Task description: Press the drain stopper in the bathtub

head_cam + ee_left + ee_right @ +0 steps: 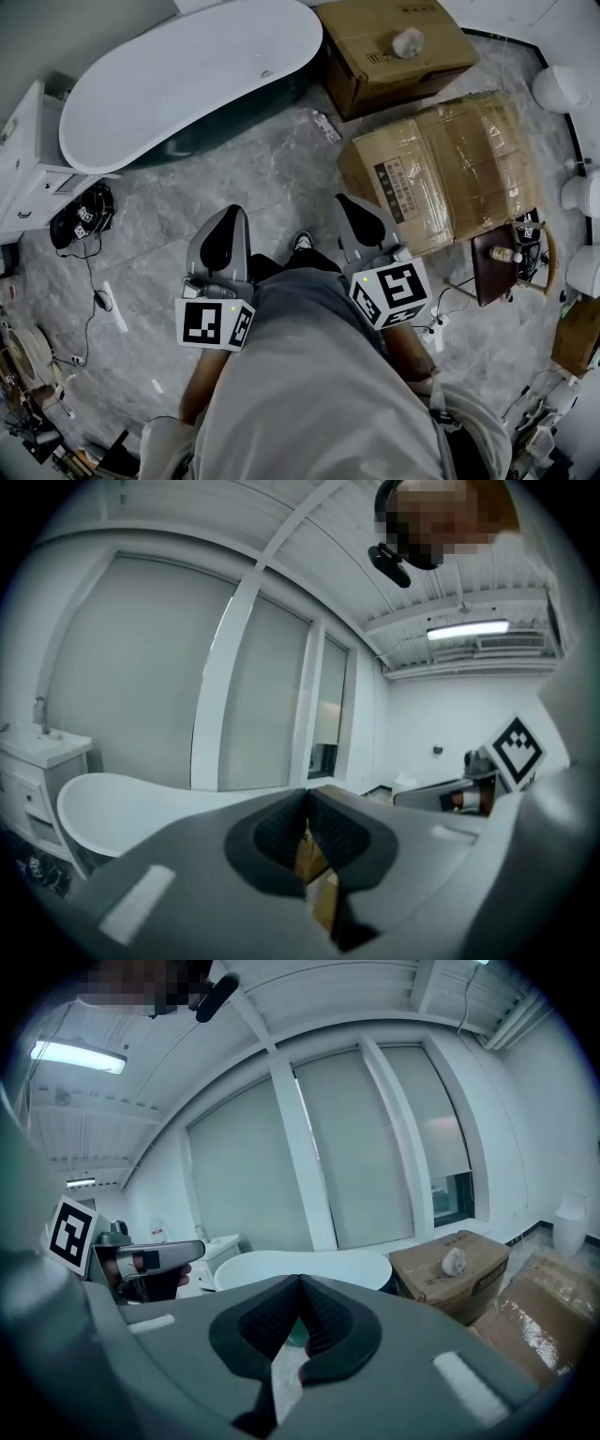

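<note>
The white oval bathtub point(187, 75) stands at the far left of the marble floor, well ahead of both grippers. A tiny spot point(266, 73) shows on its inner surface; I cannot tell whether it is the drain stopper. My left gripper point(232, 210) and right gripper point(345, 198) are held close to the person's body, pointing forward. Both are shut with nothing between the jaws. In the left gripper view the jaws point(307, 795) meet, with the tub point(141, 803) to the left. The right gripper view shows the shut jaws point(300, 1281) aimed toward the tub point(300, 1265).
Two cardboard boxes point(394, 47) point(441, 169) lie to the right of the tub. A white vanity cabinet point(28, 169) stands at the left, with cables and a black device point(82, 217) on the floor. A small wooden table point(502, 258) stands at the right.
</note>
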A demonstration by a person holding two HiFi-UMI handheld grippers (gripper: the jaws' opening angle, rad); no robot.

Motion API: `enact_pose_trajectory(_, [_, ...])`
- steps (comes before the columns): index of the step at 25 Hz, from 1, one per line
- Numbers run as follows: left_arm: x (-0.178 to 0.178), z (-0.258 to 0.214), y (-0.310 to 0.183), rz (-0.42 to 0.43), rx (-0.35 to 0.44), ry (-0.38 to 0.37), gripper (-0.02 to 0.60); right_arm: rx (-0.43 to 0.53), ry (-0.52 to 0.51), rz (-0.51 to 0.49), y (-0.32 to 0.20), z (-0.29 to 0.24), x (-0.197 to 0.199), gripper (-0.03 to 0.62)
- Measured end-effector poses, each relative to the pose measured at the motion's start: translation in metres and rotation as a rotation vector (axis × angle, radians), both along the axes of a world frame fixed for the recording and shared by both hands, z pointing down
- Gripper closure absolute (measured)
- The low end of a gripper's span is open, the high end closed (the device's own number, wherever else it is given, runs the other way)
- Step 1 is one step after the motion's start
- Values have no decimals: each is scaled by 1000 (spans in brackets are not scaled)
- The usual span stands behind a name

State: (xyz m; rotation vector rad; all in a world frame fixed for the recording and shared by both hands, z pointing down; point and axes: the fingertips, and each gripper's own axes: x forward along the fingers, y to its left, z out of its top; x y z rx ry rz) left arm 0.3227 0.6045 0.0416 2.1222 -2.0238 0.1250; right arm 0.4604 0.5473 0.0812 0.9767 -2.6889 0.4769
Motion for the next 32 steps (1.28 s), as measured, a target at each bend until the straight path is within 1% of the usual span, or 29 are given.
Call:
enact_pose_trajectory(3, [-5,2,-5,-21,2,-19,581,-4,6,0,-9,2,-2,594])
enact_pose_trajectory(8, [-18,12,-16,-32,-11,1,581,-14,28,2,-23,9,-12,594])
enact_pose_trajectory(12, [-21,22,-37,-5,-17,16,581,-17,46,-3,-41,15,-26,595])
enact_pose_trajectory(15, [-25,27,-67,29,-5,28,581,-8,60,4,-66,17,-36,594])
enact_pose_trajectory(20, [-53,20,-123,49,22,59,581,-7,72,13,-110,15,-67,594])
enact_pose_trajectory(24, [-70,8,-171,82,43,59,581,-11,86,15,-150,11,-93,595])
enact_pose_trajectory(27, [-93,6,-203,97,39,69,581,-6,91,27,-181,7,-114,594])
enact_pose_trajectory(30, [-117,6,-227,96,19,79,581,-24,93,31,-206,6,-134,595])
enact_pose_trajectory(32, [-130,1,-245,98,20,82,581,-28,98,31,-223,2,-145,594])
